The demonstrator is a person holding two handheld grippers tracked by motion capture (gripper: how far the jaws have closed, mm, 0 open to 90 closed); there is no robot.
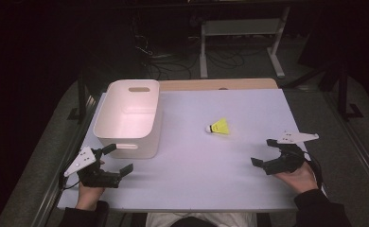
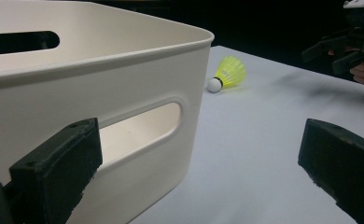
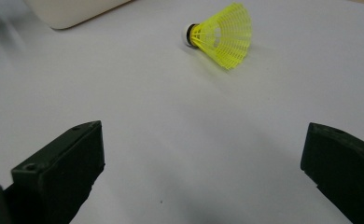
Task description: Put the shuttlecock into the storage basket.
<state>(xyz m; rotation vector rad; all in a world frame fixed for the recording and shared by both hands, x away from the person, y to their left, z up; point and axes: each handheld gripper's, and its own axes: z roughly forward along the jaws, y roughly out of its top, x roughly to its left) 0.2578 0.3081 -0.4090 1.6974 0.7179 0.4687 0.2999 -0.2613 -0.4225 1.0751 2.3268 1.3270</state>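
Shuttlecock [image 1: 219,126] lying mid-frame on table [image 1: 197,179], right of empty bin [image 1: 128,118] | left gripper [image 1: 115,158] lower left, spread wide, holding nothing | right gripper [image 1: 264,152] lower right, same | likely nothing begun; picking up and binning apparently remaining

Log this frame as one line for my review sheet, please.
left gripper: open, empty, beside white bin | right gripper: open, empty | yellow shuttlecock: lying on table between them, untouched

A yellow, net-patterned shuttlecock [image 1: 219,126] with a white tip is seen on a plain white table [image 1: 197,161]; the bin [image 1: 128,118] is off-white.
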